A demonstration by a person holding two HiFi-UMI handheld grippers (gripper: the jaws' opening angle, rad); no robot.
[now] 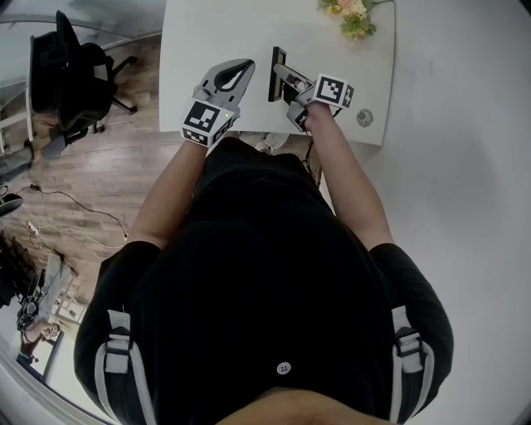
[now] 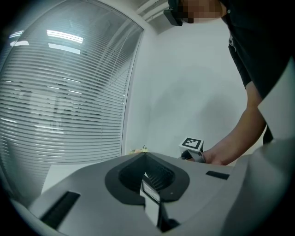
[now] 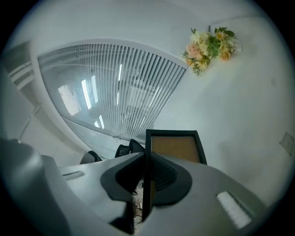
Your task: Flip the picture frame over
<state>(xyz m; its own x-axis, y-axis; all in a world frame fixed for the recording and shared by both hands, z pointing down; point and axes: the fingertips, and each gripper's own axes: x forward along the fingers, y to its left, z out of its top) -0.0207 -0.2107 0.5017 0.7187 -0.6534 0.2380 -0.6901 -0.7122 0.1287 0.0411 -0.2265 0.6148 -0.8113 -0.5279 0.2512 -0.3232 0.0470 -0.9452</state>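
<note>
While the right gripper (image 1: pixel 286 80) pinches the picture frame (image 1: pixel 275 56) by its thin black rim, the flat rectangle is held upright on edge over the smooth white table (image 1: pixel 207 33), its matte brown backing showing. Just beside it, the left gripper (image 1: pixel 246 66) has its rounded grey jaws closed together, empty.

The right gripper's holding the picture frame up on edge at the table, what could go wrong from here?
The right gripper pinches the picture frame by one edge only, so it may swivel or slip during the turn. Dropped this near the table's front edge, it could tumble off. The left gripper beside it might knock it.
</note>
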